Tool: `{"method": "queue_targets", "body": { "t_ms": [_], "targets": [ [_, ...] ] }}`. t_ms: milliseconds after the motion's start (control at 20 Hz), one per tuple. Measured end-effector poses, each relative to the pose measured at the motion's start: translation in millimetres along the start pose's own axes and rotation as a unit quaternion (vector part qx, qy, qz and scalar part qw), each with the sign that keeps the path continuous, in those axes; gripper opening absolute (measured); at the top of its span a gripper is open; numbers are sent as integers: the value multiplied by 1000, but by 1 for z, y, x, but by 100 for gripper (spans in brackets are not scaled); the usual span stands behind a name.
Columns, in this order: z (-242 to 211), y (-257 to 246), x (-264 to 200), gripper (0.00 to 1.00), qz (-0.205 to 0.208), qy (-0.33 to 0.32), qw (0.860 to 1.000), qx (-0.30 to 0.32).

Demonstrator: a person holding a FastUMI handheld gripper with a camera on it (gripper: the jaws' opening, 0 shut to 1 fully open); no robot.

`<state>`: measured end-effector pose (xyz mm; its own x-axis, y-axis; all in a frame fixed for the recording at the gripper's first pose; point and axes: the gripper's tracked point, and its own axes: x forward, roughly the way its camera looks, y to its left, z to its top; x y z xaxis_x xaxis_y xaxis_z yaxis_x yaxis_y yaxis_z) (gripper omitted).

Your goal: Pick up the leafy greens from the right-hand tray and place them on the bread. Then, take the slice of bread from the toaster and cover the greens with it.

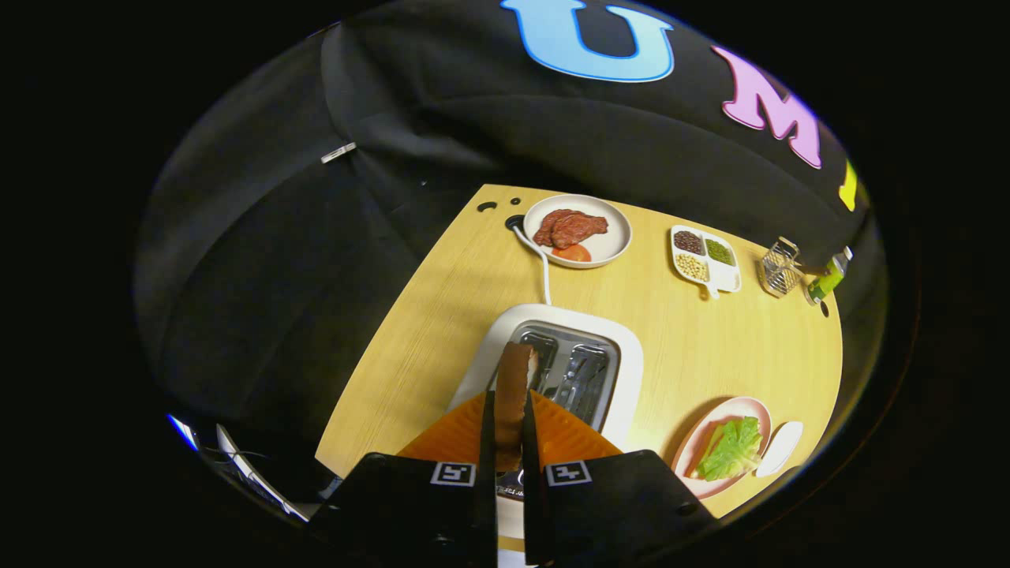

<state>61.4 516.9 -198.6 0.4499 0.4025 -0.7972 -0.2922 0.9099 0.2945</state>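
Brown-crusted bread slice [514,386] being clamped edge-on between both fingers [487,442], hanging above toaster [564,371]. Leafy greens [732,448] lying on pink tray [698,442] at four o'clock.

Count: 1 toaster [552,371]; 1 bread slice [514,386] in claw [505,442]; beyond toaster 1 meat plate [615,237], 1 three-part dish [730,276]; beside it 1 greens plate [694,442].

A pale wooden surface [442,315] carries several things near its far edge. A round white plate [617,239] holds a dark red slab of meat [570,226] with a slice of red tomato [573,252] just beside it. Near that plate lies a white divided dish [730,276] holding dark brown beans [688,241], green beans [719,252] and pale yellow beans [692,267] in separate compartments. Beyond it stand a small wire basket [779,267] and a green-labelled bottle [826,279], tilted. A white cord [540,264] runs across the surface.
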Motion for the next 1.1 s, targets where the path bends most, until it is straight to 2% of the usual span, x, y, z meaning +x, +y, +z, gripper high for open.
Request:
{"method": "queue_targets", "body": {
  "t_ms": [150,400,650,800,900,1100],
  "targets": [
    [2,0,-3,13,7,-6,1000,13],
    [5,4,-20,12,29,-16,999,12],
    [27,3,-57,12,61,-54,997,6],
    [37,0,-84,12,95,-73,993,21],
    [44,-13,-103,12,107,-87,990,31],
    [49,-55,-132,12,104,-112,987,51]
  ]
}}
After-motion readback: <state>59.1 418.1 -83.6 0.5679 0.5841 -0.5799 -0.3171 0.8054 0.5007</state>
